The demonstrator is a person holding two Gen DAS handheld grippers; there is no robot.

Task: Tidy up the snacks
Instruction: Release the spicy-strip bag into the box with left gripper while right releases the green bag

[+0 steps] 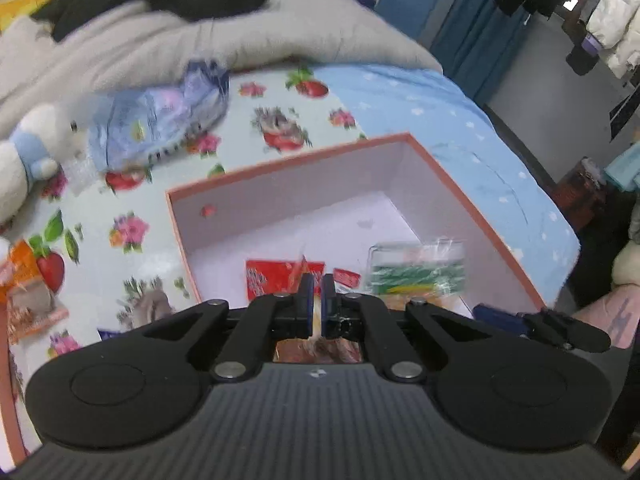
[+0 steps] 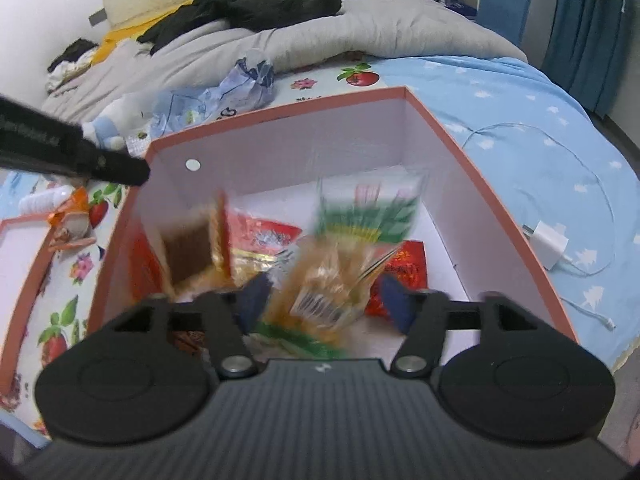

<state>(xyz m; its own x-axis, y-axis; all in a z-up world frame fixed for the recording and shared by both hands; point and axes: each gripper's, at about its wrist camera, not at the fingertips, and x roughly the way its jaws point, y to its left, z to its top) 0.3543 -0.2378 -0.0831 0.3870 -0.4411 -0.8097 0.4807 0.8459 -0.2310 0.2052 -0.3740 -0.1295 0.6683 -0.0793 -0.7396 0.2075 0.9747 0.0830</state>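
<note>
On the bed's far left lies a soft white and pale-blue plush (image 1: 24,160), and just right of it a crinkled blue-lilac plastic bag (image 1: 160,116) rests on the glossy floral sheet (image 1: 256,136). At the near left edge sits an orange foil packet (image 1: 28,296), flat and wrinkled.

The box (image 1: 460,184) is rigid card, rectangular, with a salmon-pink rim and smooth white inner walls; it stands open on the bed, partly over the plain blue star-print sheet (image 1: 480,120) to the right. A round hole shows in its far-left wall.

The left hand-held gripper (image 1: 317,300) hangs over the near edge of the box, its 2 blue pads pressed almost together on a thin amber-brown wrapper (image 1: 316,350) whose body shows below them. Inside the box, a flat red packet (image 1: 276,276) lies on the floor, and right of it a clear green-striped packet (image 1: 416,270), blurred.

In the right wrist view the right hand-held gripper (image 2: 326,300) is spread wide over the box, with the green-striped packet (image 2: 344,256) between its pads; the blur hides whether either pad touches it. Left of it a brown-faced packet (image 2: 192,244) stands tilted against the wall.

On the blue sheet at the far right lie a white blocky charger (image 2: 550,246) and its thin looping cable (image 2: 580,184).
</note>
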